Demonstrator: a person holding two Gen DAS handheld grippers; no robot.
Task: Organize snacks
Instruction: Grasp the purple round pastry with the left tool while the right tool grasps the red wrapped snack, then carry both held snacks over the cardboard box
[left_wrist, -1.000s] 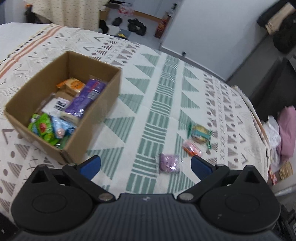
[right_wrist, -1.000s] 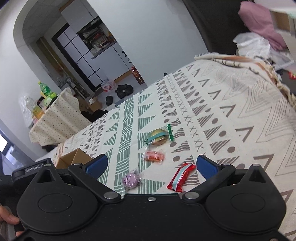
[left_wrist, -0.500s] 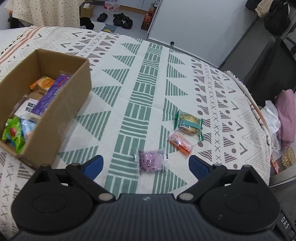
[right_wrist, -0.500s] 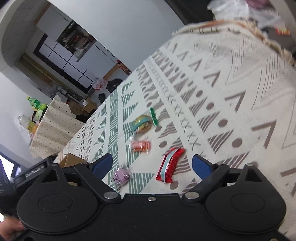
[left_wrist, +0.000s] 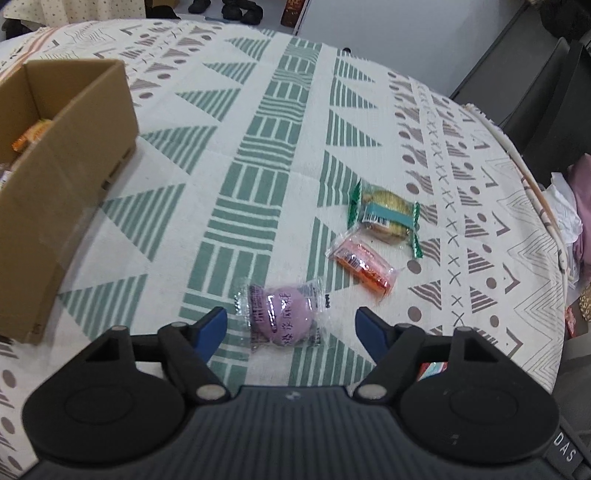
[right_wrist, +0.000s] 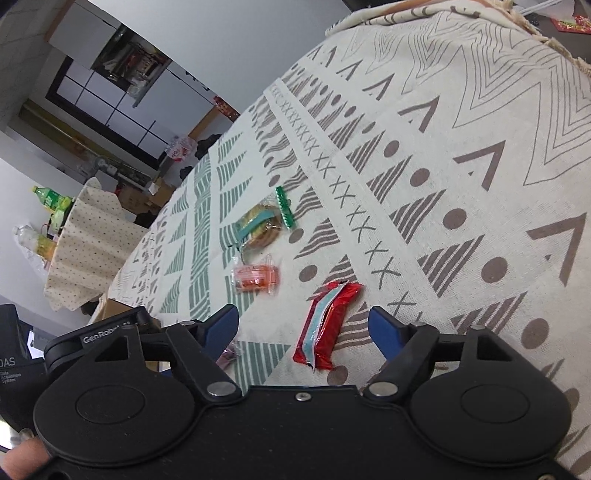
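Note:
My left gripper is open, its blue fingertips on either side of a purple round snack in clear wrap on the patterned cloth. Beyond it lie an orange snack packet and a green-edged biscuit packet. The cardboard box stands at the left with snacks inside, mostly hidden. My right gripper is open, low over a red snack bar lying between its fingertips. The orange packet and biscuit packet lie farther off.
The patterned tablecloth covers the table; its edge falls off at the right. The left gripper's body shows at the lower left of the right wrist view. A covered table with bottles stands far left.
My left gripper moved right, away from the box, and down to the purple snack. My right gripper moved down and closer to the red bar, which now sits between its fingertips.

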